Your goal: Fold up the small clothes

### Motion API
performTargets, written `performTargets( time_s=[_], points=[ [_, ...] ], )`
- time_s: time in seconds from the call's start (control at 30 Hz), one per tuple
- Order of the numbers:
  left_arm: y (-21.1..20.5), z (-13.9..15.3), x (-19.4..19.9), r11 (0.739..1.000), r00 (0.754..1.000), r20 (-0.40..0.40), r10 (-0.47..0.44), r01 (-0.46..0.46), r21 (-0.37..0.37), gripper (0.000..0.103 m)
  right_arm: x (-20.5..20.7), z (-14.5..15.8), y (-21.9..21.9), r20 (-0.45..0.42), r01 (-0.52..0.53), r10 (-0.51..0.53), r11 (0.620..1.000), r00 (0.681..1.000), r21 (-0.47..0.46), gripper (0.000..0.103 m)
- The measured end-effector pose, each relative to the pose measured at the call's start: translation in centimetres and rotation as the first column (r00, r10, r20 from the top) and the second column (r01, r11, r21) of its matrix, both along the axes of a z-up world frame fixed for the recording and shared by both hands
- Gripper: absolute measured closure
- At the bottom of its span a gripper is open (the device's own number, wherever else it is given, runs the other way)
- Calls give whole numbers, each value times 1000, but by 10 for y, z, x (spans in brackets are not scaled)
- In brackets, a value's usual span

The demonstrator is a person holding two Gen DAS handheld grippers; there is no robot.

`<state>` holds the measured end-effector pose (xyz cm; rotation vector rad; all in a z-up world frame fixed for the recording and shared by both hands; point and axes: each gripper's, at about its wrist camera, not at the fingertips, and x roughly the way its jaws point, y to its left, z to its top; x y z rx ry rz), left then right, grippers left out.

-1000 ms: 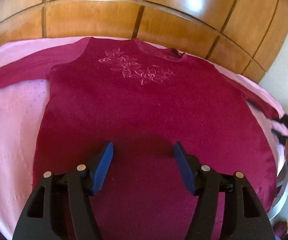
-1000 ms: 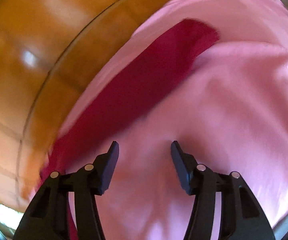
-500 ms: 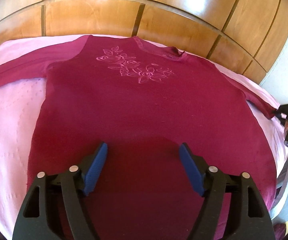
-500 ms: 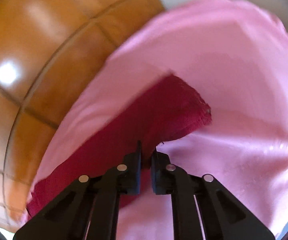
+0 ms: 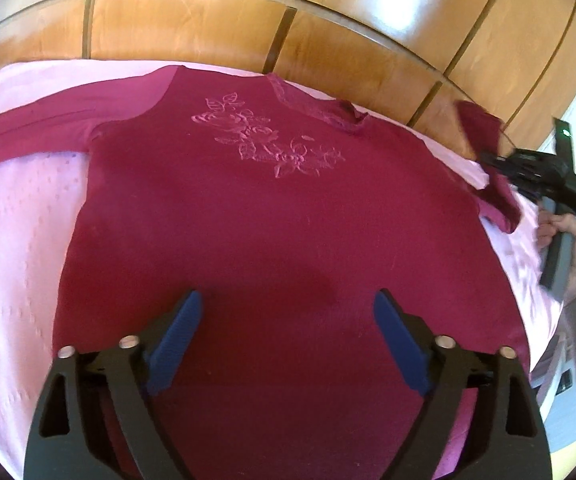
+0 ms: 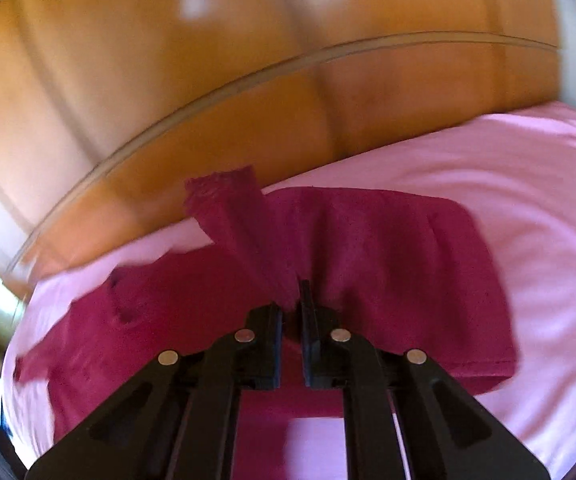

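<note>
Sweater [image 5: 256, 216]: one dark magenta long-sleeved top with a pink flower pattern stitched below its neckline, spread flat, front up, on a bed [image 5: 12, 240] covered by a pale pink sheet. Nearest, over the sweater's hem, the left tool [image 5: 288, 344] hovers with its two blue-padded fingers [image 5: 176, 340] spread wide; its jaws have just been opening, and nothing is between them. Out from the sweater's body, one sleeve [image 5: 36, 128] lies straight across the sheet. The other sleeve [image 6: 240, 232] is pinched near its cuff by the right tool [image 6: 291, 300], jaws pressed together on the cloth, the cuff end lifted off the sheet. A hand [image 5: 568, 240] grips that tool's handle. Beyond the sweater's collar stands one glossy wooden headboard [image 5: 208, 20].
</note>
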<state>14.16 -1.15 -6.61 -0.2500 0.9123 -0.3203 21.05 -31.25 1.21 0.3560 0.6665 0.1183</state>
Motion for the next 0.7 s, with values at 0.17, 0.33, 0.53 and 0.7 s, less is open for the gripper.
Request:
performTargets(
  time_s=[0.17,0.33,0.53,0.7],
  points=[
    [11,9,4,999,999,17,44,-44,-17,9,14,-14,90,-48,-150,148,988,988,-40,97],
    [25,17,11,993,995,27,97,-95,-66,4,18,-29,134,-76,-223,216,971,973,-90,96],
    [32,30,30,979,995,-9,104,-104,-178,4,-1,-22,136,-20,-246,245,967,969,-74,54],
    [24,37,63,956,996,-62,69,-84,-281,18,-35,-14,100,23,-226,226,974,974,14,40]
  ],
)
